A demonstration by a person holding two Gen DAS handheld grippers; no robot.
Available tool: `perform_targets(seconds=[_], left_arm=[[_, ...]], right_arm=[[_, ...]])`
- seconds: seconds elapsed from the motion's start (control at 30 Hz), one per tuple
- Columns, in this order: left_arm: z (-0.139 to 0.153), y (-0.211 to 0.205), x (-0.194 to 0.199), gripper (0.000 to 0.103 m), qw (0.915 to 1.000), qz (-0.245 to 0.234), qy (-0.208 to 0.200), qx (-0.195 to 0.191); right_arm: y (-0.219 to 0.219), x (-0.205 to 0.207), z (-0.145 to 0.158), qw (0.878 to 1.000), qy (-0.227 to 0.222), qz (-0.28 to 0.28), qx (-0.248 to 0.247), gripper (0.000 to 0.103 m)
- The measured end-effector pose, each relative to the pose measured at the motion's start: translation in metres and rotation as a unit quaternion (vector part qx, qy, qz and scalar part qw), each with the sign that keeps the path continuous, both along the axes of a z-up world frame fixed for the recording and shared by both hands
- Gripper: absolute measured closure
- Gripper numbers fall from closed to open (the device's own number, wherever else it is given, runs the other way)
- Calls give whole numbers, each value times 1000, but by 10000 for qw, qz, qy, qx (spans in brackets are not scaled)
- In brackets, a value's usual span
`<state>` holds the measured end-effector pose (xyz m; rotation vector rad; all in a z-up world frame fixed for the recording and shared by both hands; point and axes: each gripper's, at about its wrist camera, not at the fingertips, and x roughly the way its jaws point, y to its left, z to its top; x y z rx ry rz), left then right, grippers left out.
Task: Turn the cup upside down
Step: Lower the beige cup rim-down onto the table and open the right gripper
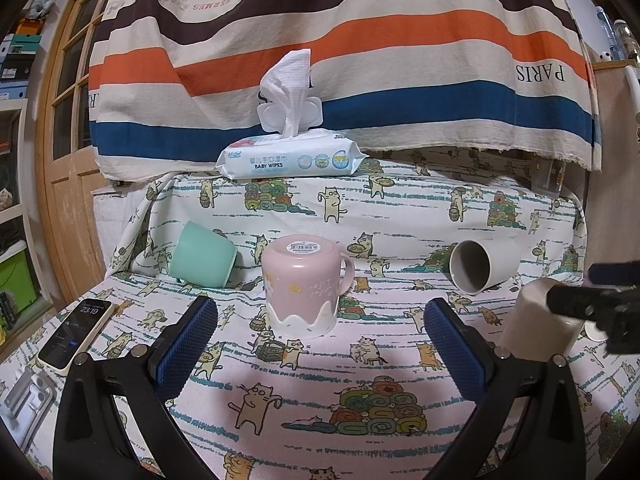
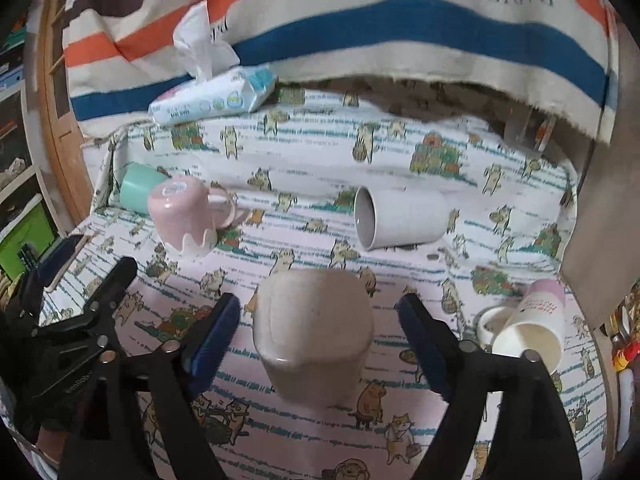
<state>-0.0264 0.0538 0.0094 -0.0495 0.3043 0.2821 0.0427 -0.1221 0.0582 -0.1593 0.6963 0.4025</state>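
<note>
A pink cup [image 1: 306, 286] with a handle stands upside down on the cat-print cloth, just beyond my open left gripper [image 1: 320, 332]; it also shows in the right wrist view [image 2: 188, 212]. A beige cup [image 2: 314, 332] stands upside down between the blue pads of my open right gripper [image 2: 320, 328], with gaps on both sides; it shows at the right of the left wrist view [image 1: 540, 320]. A grey cup [image 1: 482, 266] lies on its side, mouth toward me, also seen in the right wrist view [image 2: 400, 218]. A mint cup [image 1: 202, 254] lies tilted at the back left.
A baby wipes pack [image 1: 290, 158] sits on the raised ledge behind. A phone [image 1: 76, 334] lies at the left. A pink-and-white paper cup [image 2: 532, 328] lies tipped beside a small white dish [image 2: 490, 320] at the right. A striped cloth [image 1: 320, 40] hangs behind.
</note>
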Motion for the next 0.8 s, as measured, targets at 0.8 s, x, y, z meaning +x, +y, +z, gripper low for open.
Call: perform_targets(seconds=[0.8], left_arm=[[1,-13,-1,1,9975,-707,-32,41]], right_arm=[[-73,-43,-5,9779,-1881,-434,804,0]])
